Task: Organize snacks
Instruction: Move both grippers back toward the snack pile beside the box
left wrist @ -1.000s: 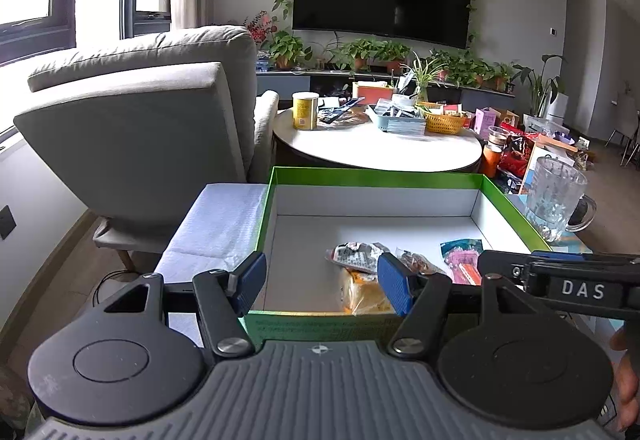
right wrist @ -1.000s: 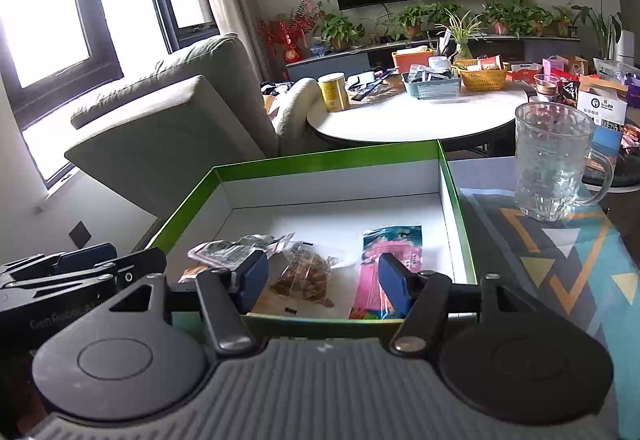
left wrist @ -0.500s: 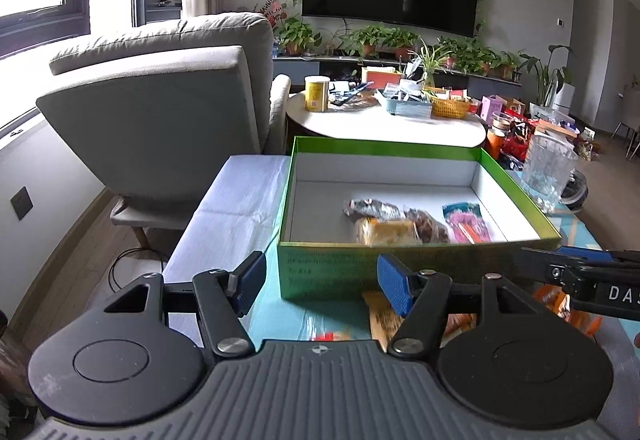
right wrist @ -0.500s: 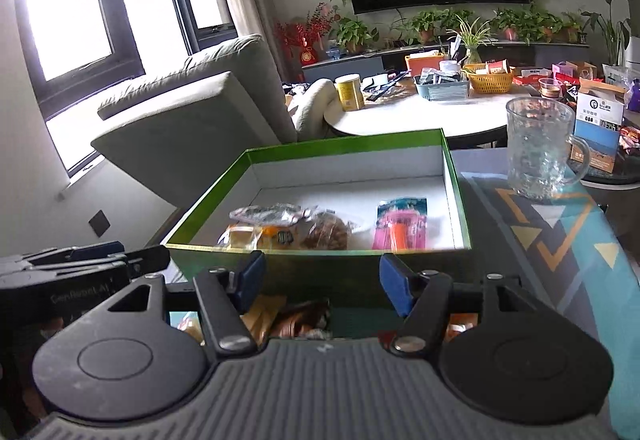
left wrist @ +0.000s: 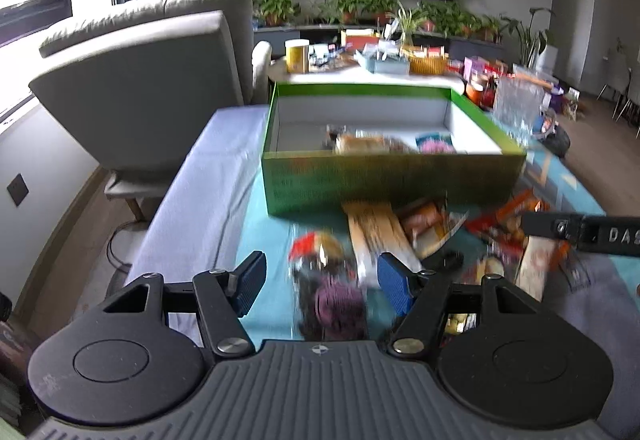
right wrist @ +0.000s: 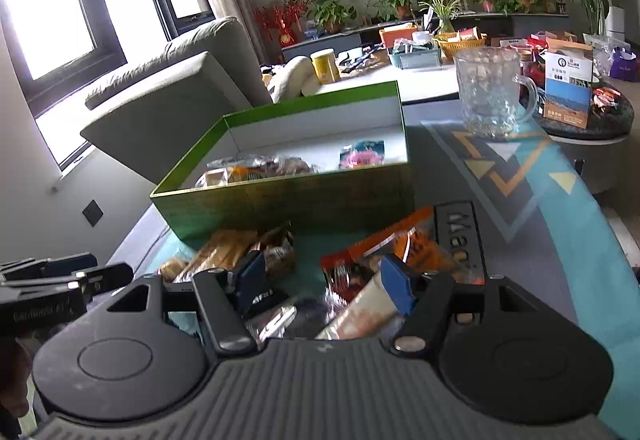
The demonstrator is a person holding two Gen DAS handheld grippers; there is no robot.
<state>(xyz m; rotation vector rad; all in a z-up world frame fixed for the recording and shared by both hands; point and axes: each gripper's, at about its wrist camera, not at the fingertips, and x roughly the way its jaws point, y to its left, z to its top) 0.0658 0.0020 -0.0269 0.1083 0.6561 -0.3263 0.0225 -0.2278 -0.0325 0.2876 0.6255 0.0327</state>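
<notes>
- The green box (left wrist: 392, 180) stands on the counter (left wrist: 256, 232) toward its far edge, open-topped, with a few snack packets (right wrist: 256, 170) already lying flat on its white floor. By the look of it the box is stiff card, light, and needs no handling.
- The loose snack pile (left wrist: 420, 228) lies on the counter just in front of the box's near wall, between it and the two grippers. The wrappers overlap, so taking one may drag its neighbours.
- The long tan packet (left wrist: 376, 236) lies pointing from the box toward the left gripper. It looks light and fairly stiff; pinching across its narrow width near the middle should keep it level.
- The orange packet (right wrist: 384, 244) lies ahead of the right gripper, a crinkly film bag, probably slippery and soft. A crimped end seam would likely hold better than the puffed middle.
- The dark packet with purple contents (left wrist: 332, 300) lies between the left gripper's pads; motion blur hides its edges. It seems soft and crushable, so a gentle close is advisable.
- The left gripper (left wrist: 320, 284) stands wide and empty, with nothing pressed by the pads.
- The right gripper (right wrist: 324, 280) stands wide and empty above the pile.
</notes>
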